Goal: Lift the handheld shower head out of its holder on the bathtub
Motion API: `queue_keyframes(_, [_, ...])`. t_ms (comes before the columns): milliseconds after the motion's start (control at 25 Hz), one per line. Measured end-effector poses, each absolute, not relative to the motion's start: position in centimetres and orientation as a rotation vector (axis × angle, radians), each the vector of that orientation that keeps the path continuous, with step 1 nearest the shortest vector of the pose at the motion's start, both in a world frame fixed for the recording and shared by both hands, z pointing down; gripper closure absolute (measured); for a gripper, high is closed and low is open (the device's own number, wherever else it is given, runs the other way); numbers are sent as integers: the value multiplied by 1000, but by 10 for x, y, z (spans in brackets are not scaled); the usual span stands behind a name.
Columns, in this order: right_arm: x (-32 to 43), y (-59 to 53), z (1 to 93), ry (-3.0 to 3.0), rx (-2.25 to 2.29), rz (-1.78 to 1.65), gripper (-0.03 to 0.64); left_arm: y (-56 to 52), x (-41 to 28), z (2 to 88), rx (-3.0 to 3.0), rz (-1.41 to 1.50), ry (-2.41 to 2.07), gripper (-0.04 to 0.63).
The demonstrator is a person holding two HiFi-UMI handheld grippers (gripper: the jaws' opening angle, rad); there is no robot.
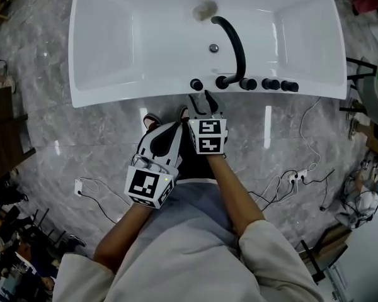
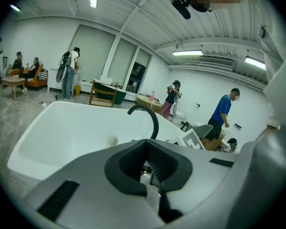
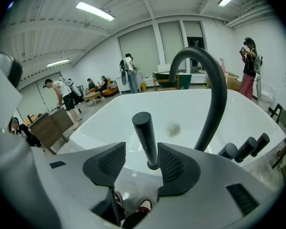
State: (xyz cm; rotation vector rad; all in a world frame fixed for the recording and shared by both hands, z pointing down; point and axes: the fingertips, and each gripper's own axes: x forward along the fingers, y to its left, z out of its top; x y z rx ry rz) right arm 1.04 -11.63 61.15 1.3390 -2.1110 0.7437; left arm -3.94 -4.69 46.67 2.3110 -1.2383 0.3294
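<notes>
Head view, right gripper (image 1: 203, 100): its tips sit at the near rim of the bathtub (image 1: 145, 96), just short of the shower head (image 1: 196, 84), which stands in its holder.
Head view, left gripper (image 1: 170, 131): hangs back beside and behind the right one, well clear of the rim.
Head view, hard to see: from above the shower head is only a dark round cap. It looks much like the knobs (image 1: 271, 84) further to my right.
Left gripper view, left gripper (image 2: 150, 163): pads together, nothing between them; the spout (image 2: 150, 116) rises ahead.
Right gripper view, right gripper (image 3: 142, 162): jaws wide apart, with the shower head (image 3: 144, 135) upright between them and neither pad pressing it.
Right gripper view, risk: the handle sits nearer my right pad, so closing off-centre could tip it or let it slip. A slanted pull might jam it in the holder.
Right gripper view, hidden: my own jaws cover the holder and any hose, so I cannot judge how it is seated.
</notes>
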Motion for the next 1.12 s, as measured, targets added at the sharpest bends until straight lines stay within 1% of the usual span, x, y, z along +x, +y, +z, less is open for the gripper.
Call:
queue_keyframes(360, [14,-122,659,-2023,1334,773,413,-47,-44,480,2286,343,-1240,592])
queue_keyframes(920, [14,-137,699,-1954,1304,731,413,-51,-58,497,2236,373,-1242,592])
queue_keyframes(1120, [13,-143,710,-1942,1296,732,413,-55,-65,502,2179,334,-1249,592])
